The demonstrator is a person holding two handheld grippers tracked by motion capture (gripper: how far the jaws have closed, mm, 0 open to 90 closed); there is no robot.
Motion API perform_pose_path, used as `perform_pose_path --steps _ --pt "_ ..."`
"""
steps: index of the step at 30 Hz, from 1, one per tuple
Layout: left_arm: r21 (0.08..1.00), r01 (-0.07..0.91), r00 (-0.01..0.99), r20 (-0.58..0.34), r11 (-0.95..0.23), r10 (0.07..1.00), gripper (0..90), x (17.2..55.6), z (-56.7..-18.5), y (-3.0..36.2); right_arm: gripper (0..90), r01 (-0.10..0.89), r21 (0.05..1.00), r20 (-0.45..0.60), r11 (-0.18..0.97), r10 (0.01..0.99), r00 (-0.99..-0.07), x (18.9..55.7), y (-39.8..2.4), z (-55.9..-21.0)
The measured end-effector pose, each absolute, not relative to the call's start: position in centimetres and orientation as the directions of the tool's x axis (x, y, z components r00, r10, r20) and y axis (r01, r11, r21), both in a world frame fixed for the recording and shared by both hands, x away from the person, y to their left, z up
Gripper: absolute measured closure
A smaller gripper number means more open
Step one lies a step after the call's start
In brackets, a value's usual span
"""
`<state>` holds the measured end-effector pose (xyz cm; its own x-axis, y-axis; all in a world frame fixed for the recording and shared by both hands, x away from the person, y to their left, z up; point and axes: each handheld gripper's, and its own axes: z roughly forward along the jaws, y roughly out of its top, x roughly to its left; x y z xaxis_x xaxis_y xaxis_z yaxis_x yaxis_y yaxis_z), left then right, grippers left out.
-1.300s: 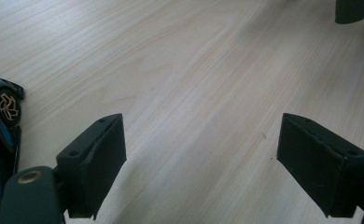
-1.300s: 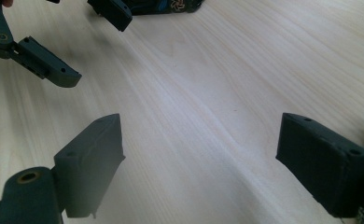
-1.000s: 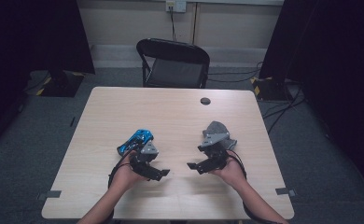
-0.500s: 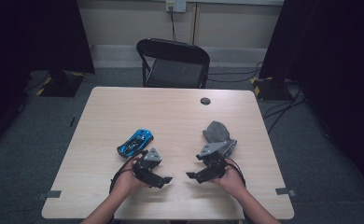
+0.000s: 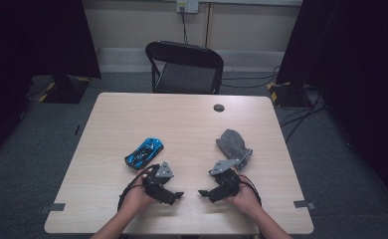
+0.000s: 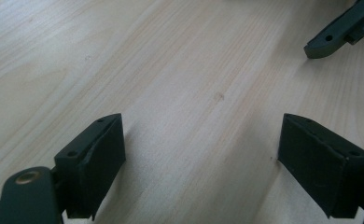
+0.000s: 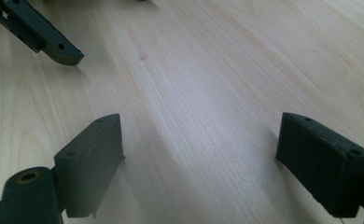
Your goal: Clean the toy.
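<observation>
Two bare forearms are stretched forward over the pale wooden table [image 5: 192, 124]. The black two-jaw left gripper [image 5: 178, 194] is held low above its near edge, jaws spread wide. The black two-jaw right gripper [image 5: 202, 192] is pointed at it, tips near each other, jaws also spread wide with nothing between them.

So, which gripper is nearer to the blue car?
Left. The left gripper sits just below the car; the right gripper is farther right, under the grey cloth.
</observation>
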<state>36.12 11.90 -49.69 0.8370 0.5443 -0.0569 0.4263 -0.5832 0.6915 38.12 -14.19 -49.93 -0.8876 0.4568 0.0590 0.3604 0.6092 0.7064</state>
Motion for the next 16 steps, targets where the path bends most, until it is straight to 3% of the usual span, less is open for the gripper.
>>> perform_pose_path --steps 7,16 --pt "0.719 0.378 0.856 -0.031 -0.583 0.517 5.9 35.85 -50.36 11.73 13.0 0.326 0.723 0.025 0.609 0.449 -0.893 37.64 -14.29 -50.29" --pt "0.712 0.37 0.864 -0.027 -0.597 0.502 2.0 35.88 -50.38 11.64 12.4 0.324 0.724 0.023 0.609 0.449 -0.893 37.68 -14.3 -50.33"
